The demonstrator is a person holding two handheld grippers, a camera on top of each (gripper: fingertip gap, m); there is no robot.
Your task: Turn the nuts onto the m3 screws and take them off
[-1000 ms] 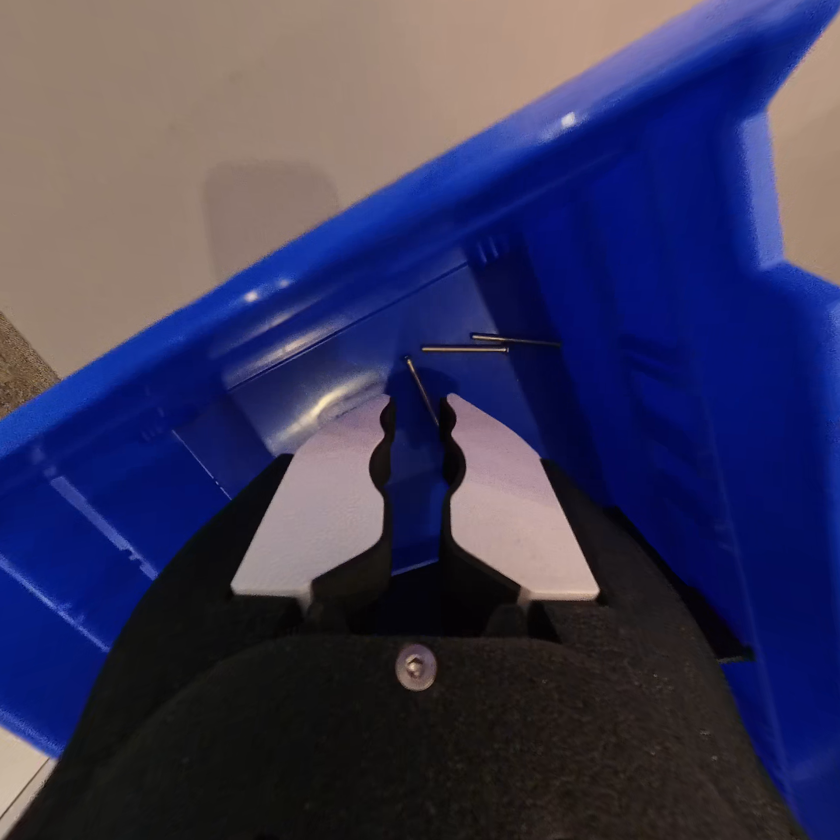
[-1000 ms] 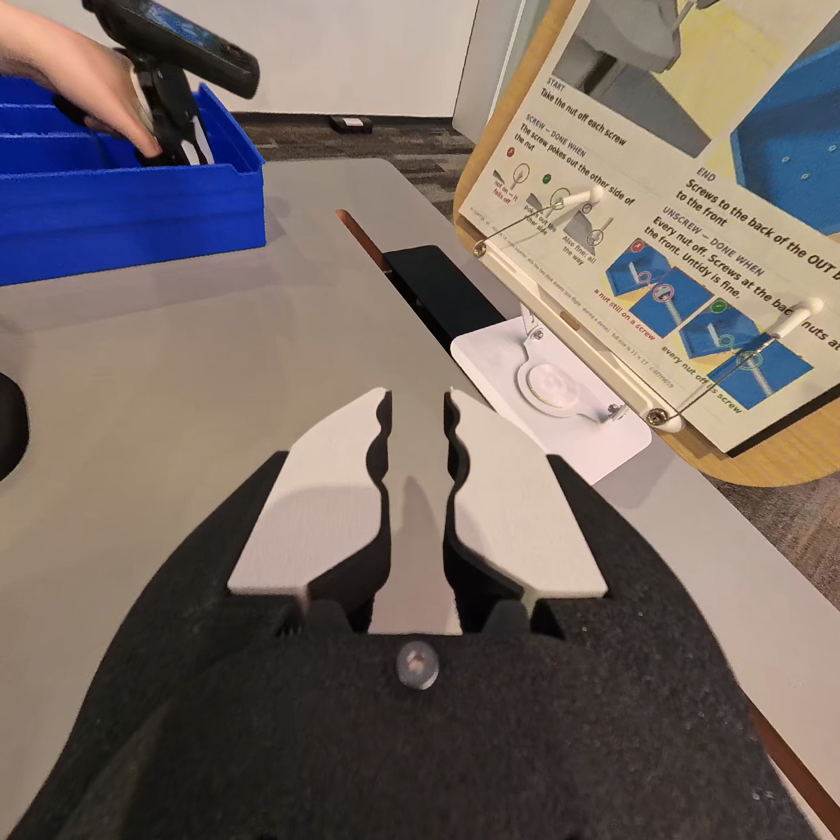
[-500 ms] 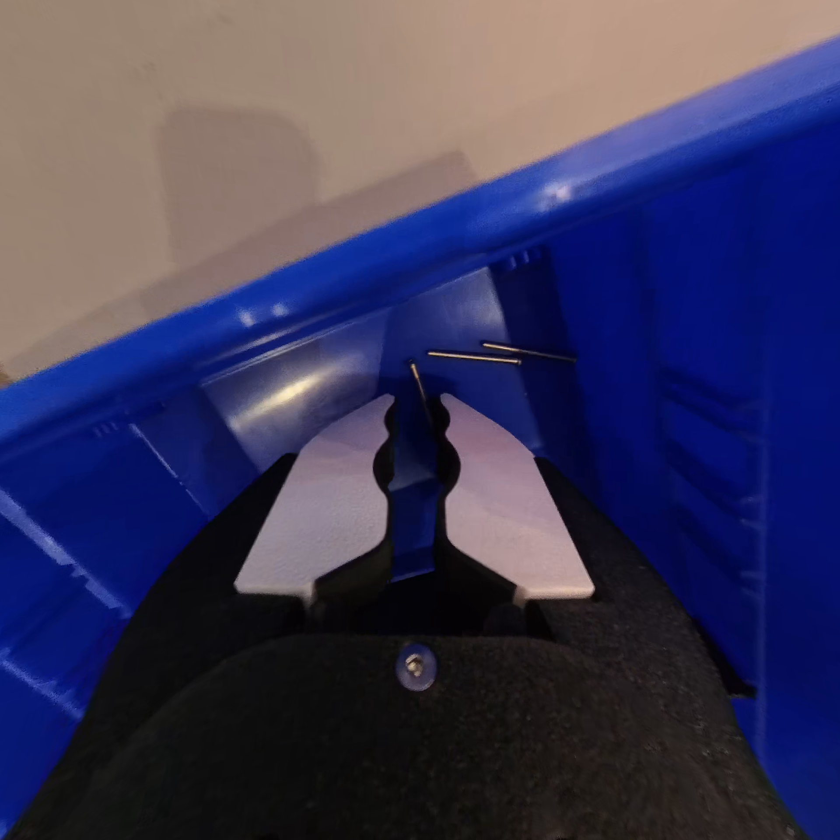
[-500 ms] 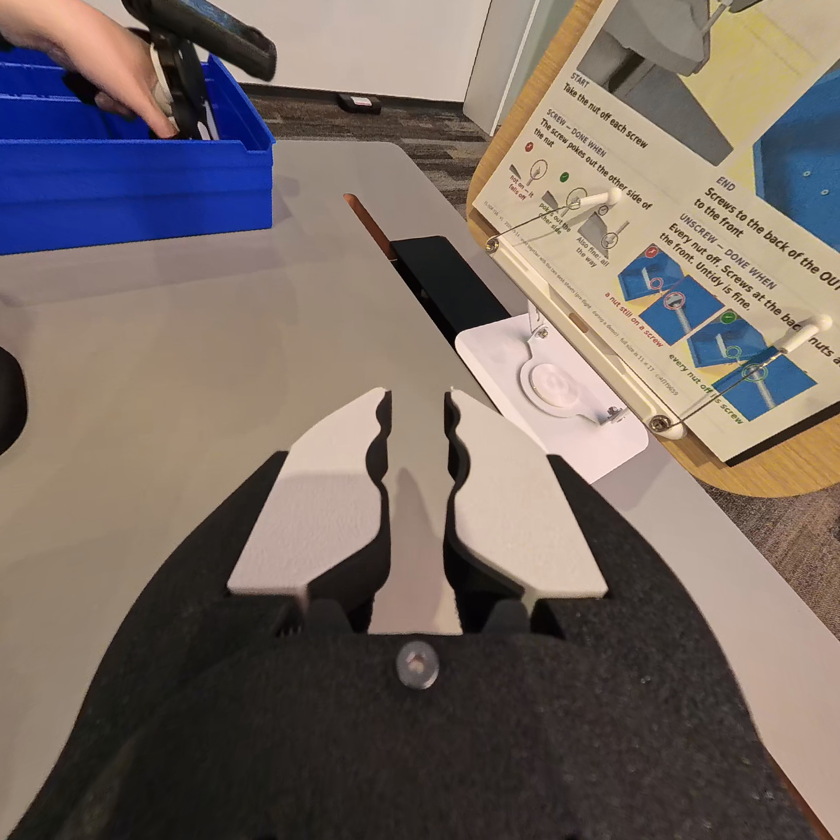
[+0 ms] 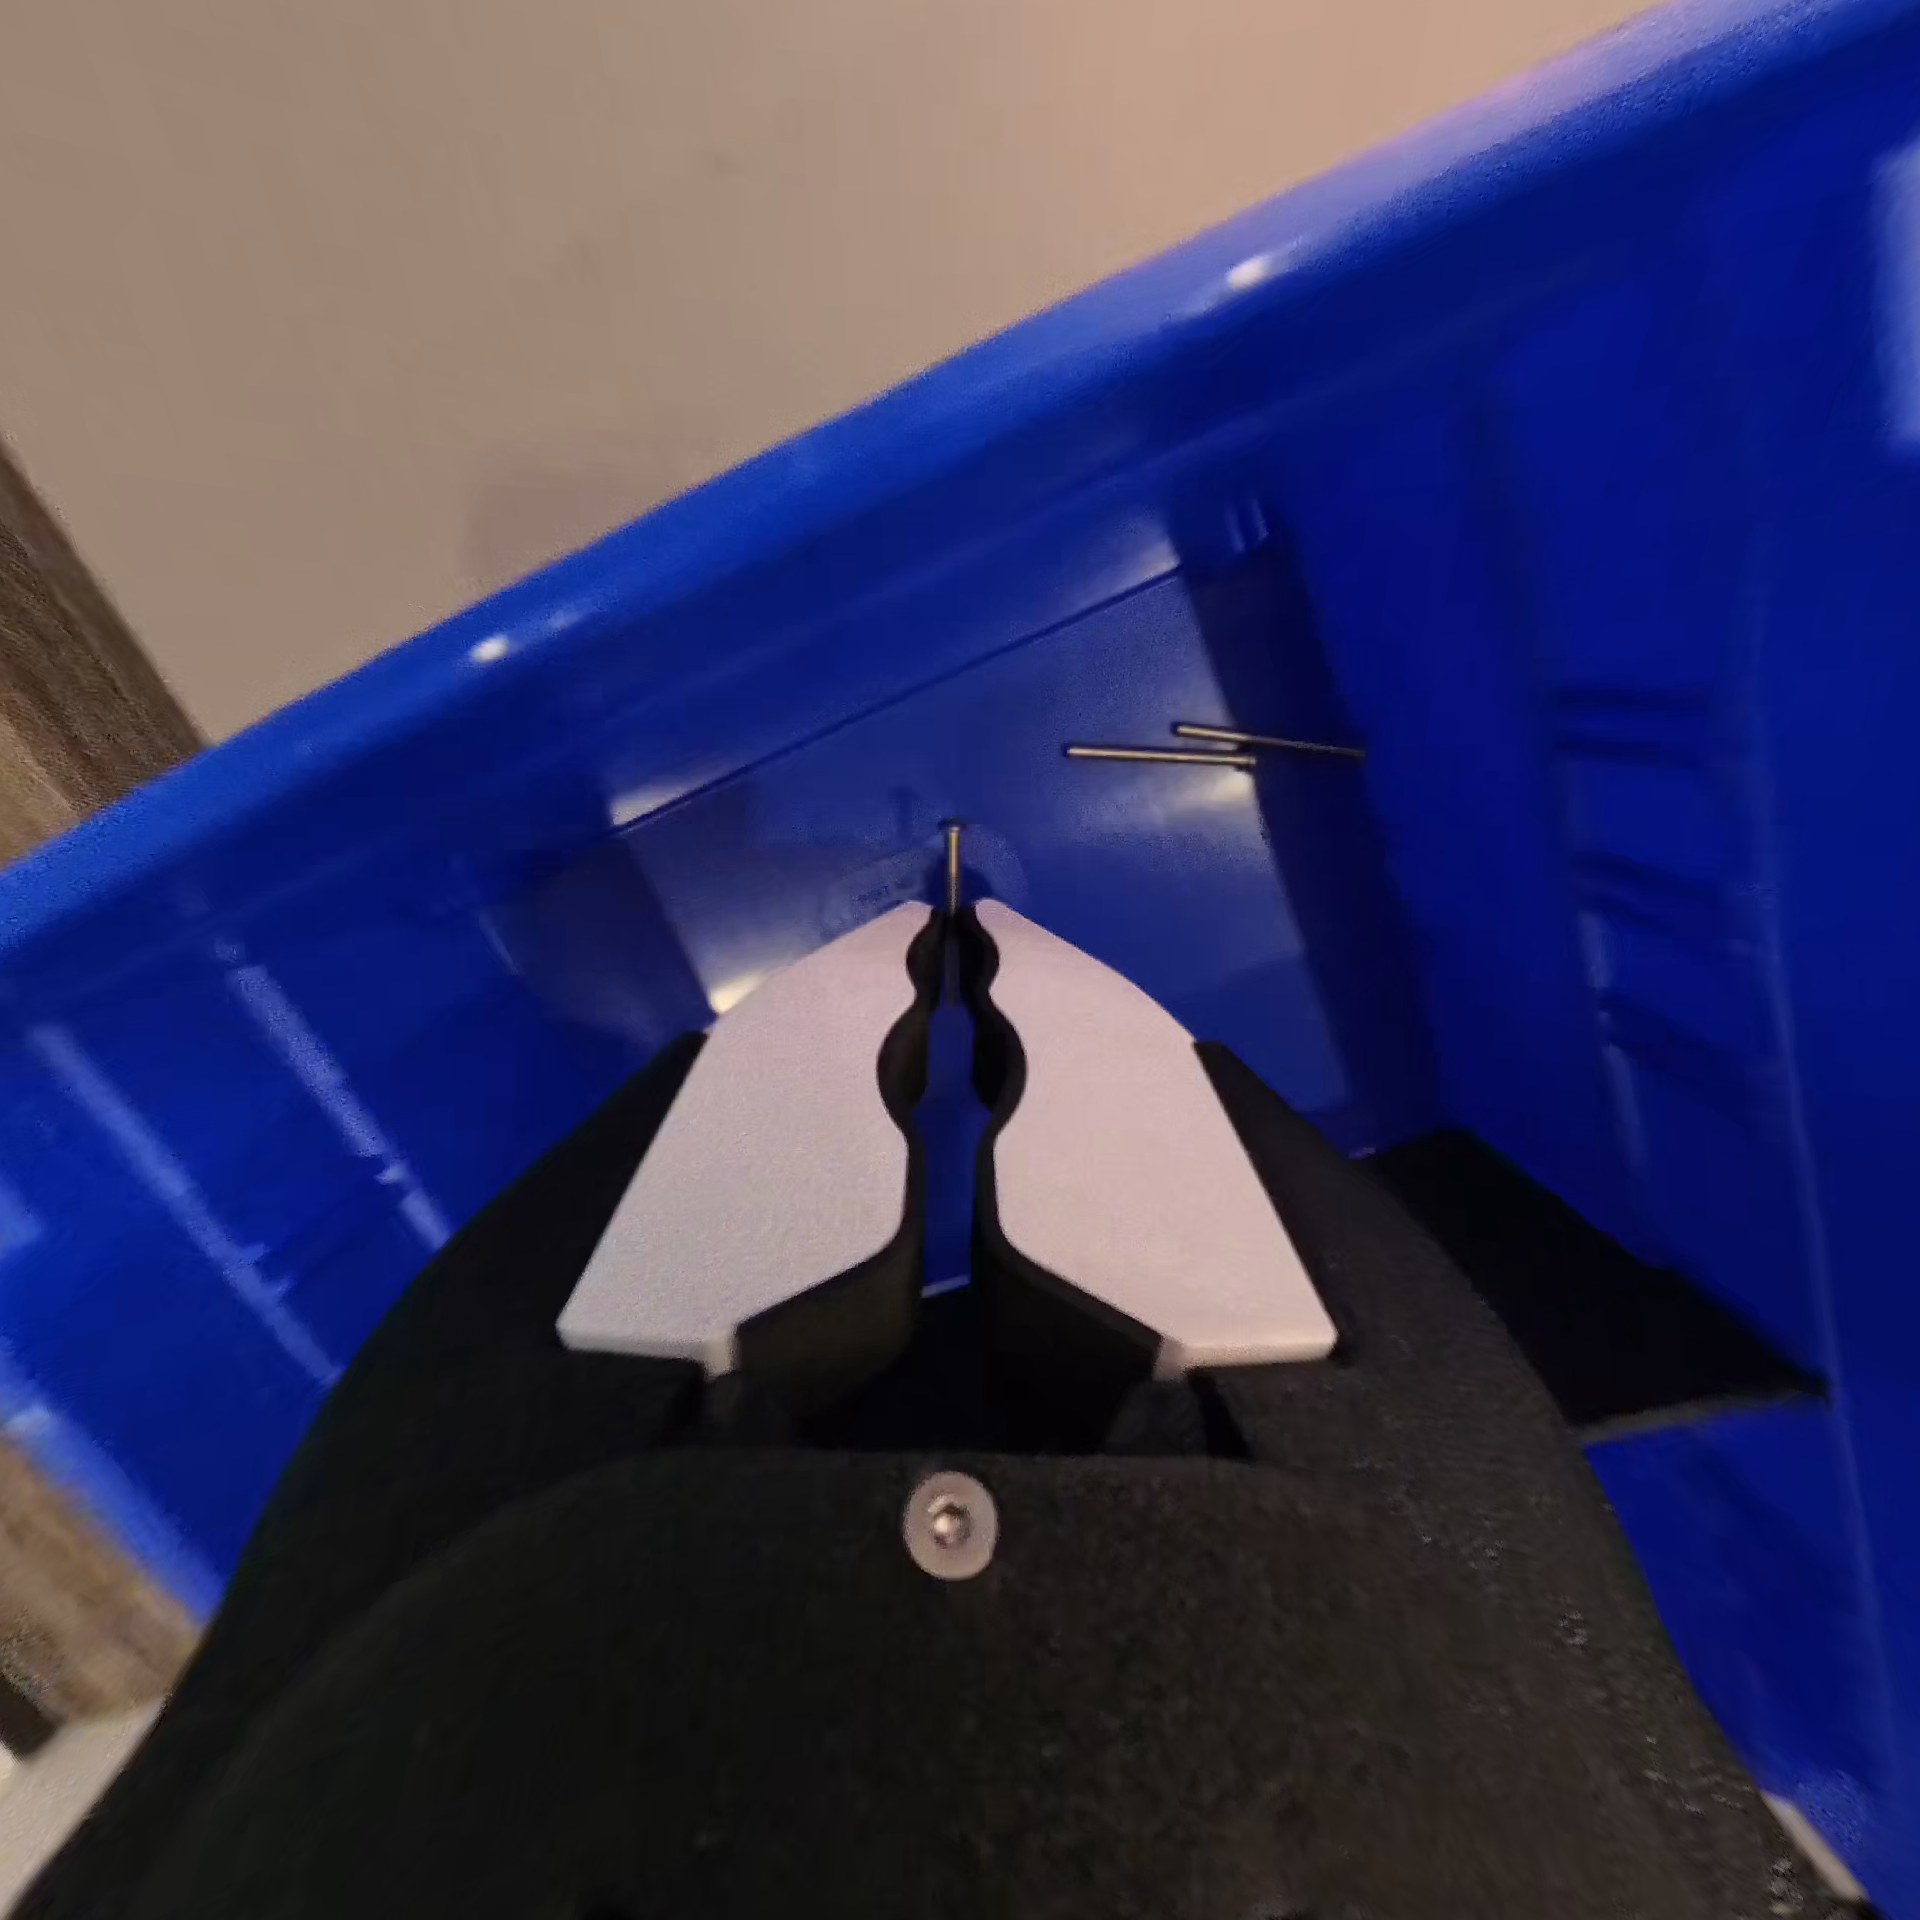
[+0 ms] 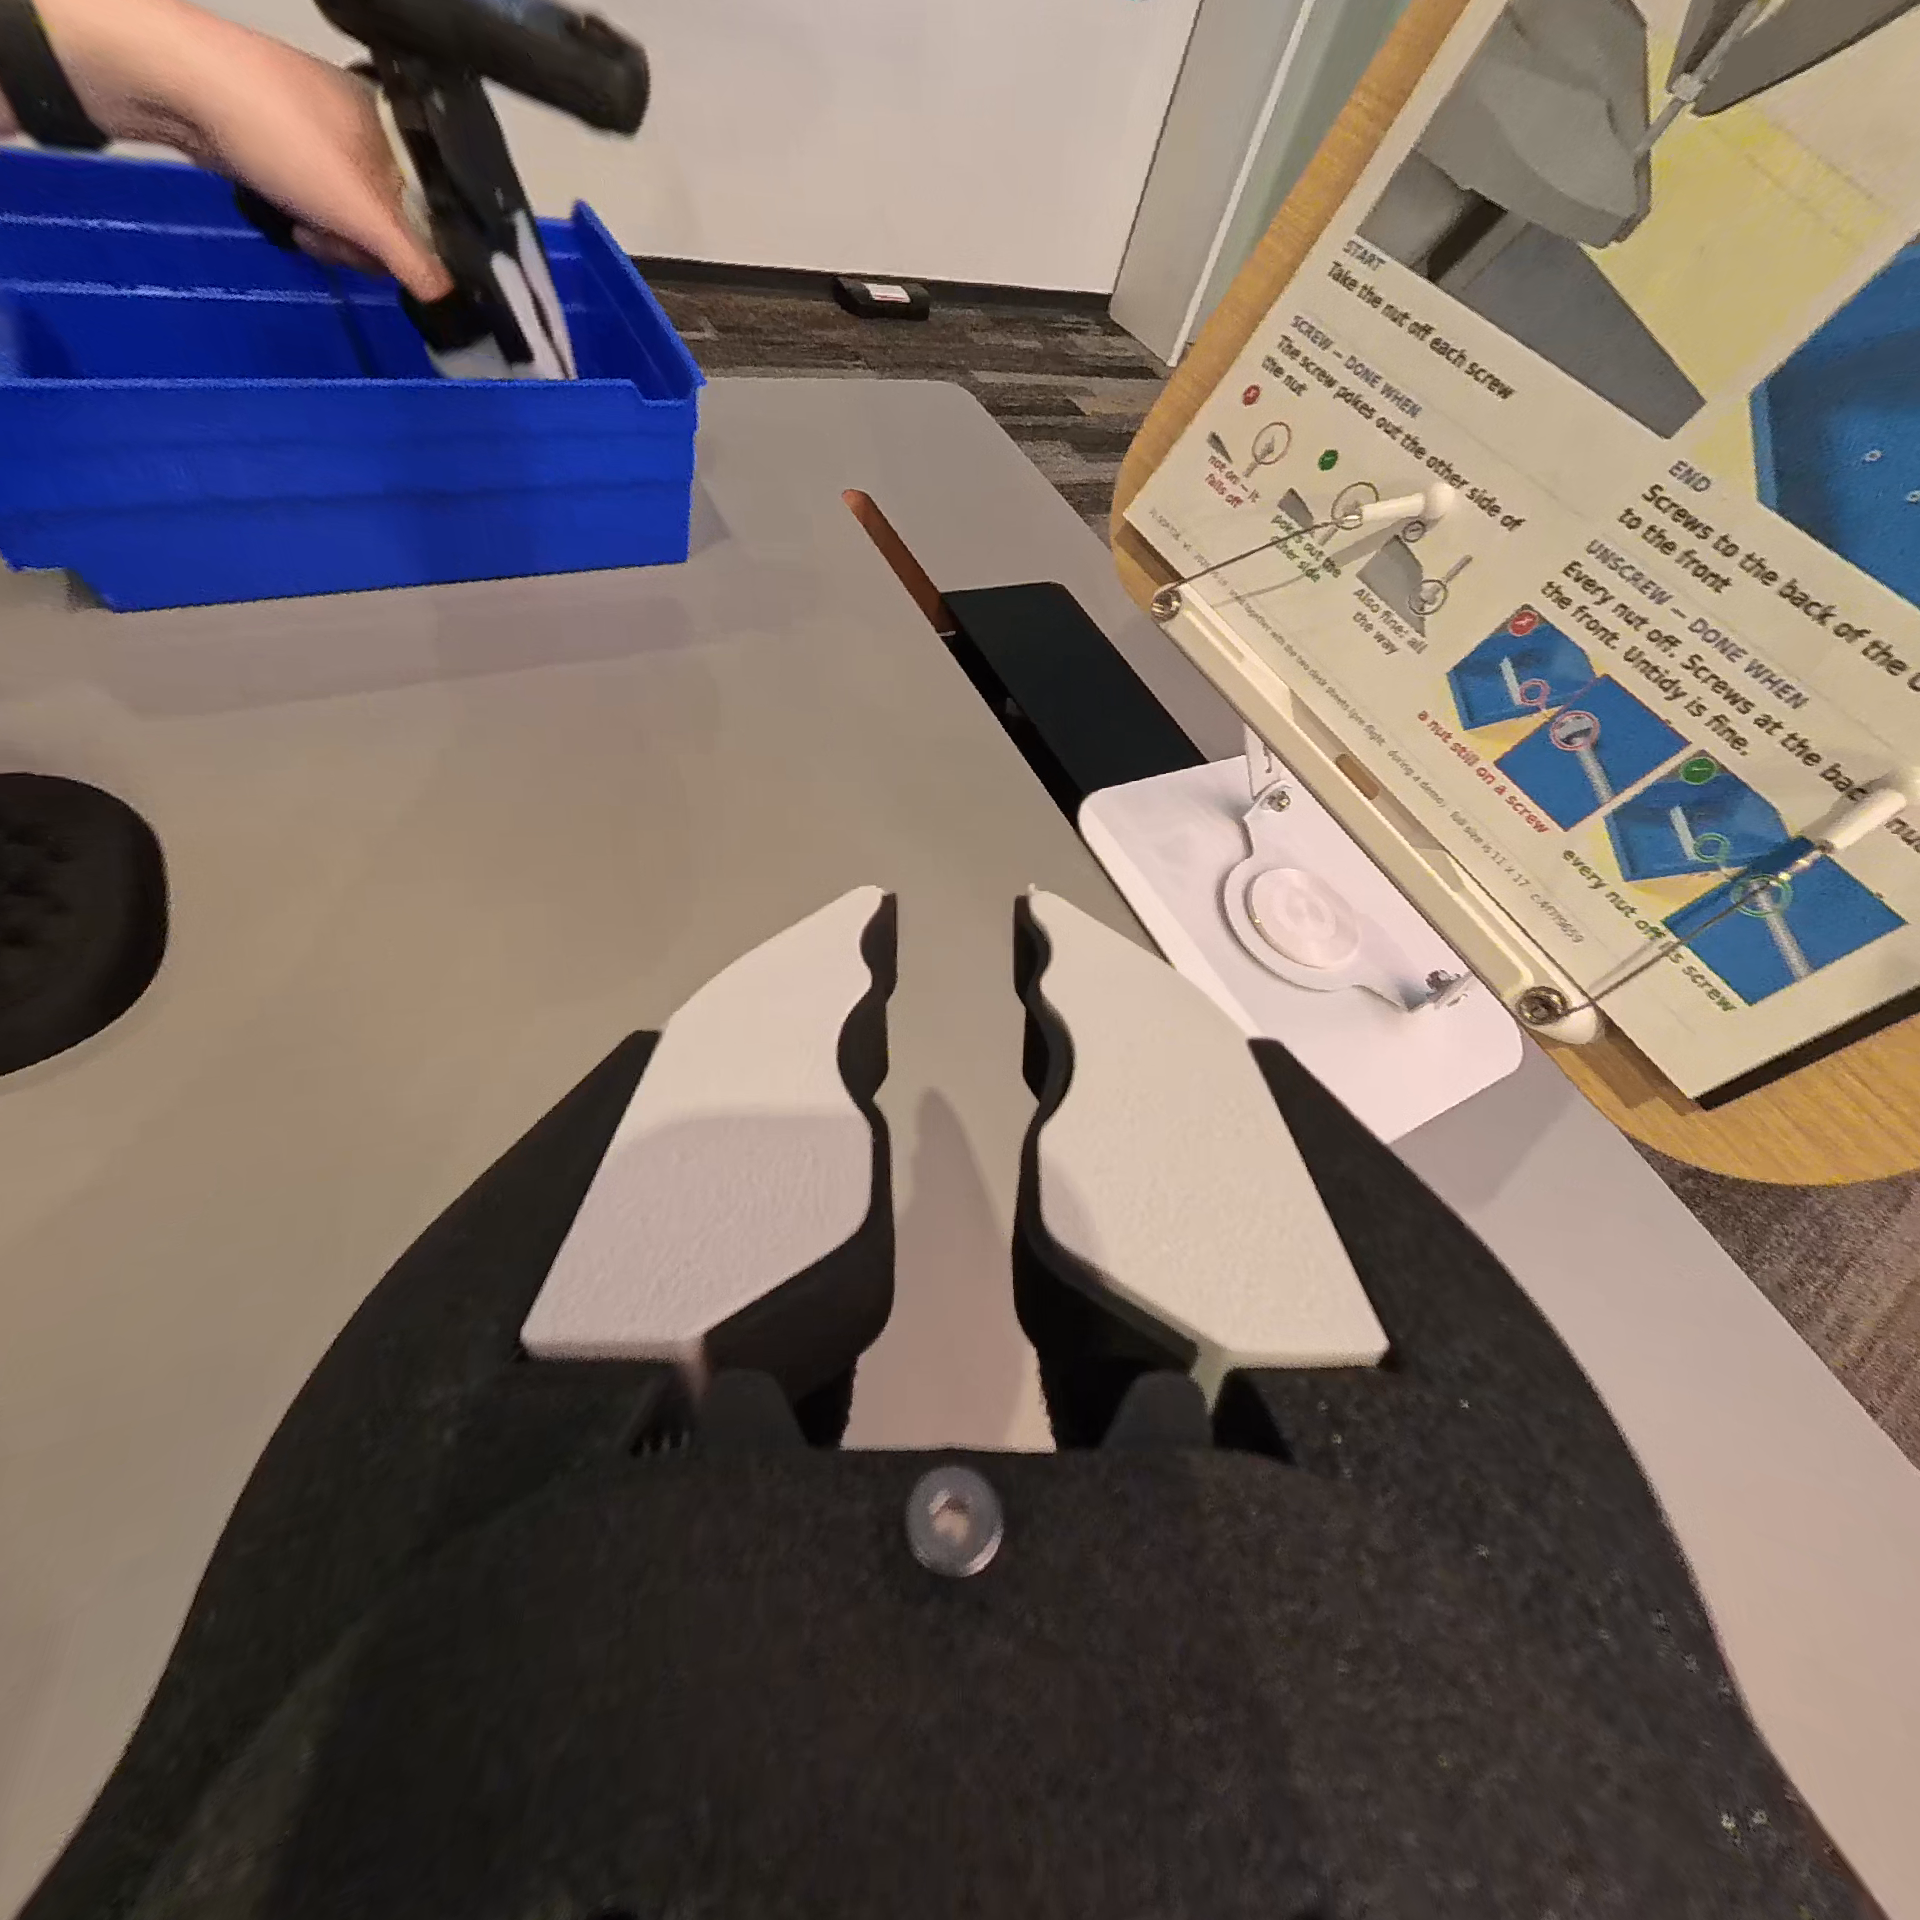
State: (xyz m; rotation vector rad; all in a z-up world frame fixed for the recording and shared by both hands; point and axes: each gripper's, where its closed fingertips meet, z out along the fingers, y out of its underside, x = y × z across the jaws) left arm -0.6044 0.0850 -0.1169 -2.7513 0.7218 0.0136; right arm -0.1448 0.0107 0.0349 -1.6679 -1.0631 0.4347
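In the left wrist view my left gripper (image 5: 951,912) is inside a blue bin (image 5: 727,665), shut on a thin m3 screw (image 5: 950,862) whose head end sticks out past the fingertips. Two more screws (image 5: 1158,752) lie on the bin floor to the right, near the side wall. No nut shows. In the right wrist view my right gripper (image 6: 954,899) is open and empty above the grey table (image 6: 520,831). The same blue bin (image 6: 343,488) stands at the far left, with a hand holding the left gripper (image 6: 488,270) in its end compartment.
An instruction board (image 6: 1558,540) on a wooden stand leans at the right, on a white base plate (image 6: 1299,935). A black slot (image 6: 1060,675) lies beside it. A black round pad (image 6: 62,914) sits at the table's left edge. The bin's dividers and walls closely flank the left gripper. The gap from one gripper's tips to the other's is roughly 50 cm.
My left gripper has closed on the nearest screw, which now points straight ahead instead of slanting. The right gripper's view has shifted slightly; its jaws stay open.
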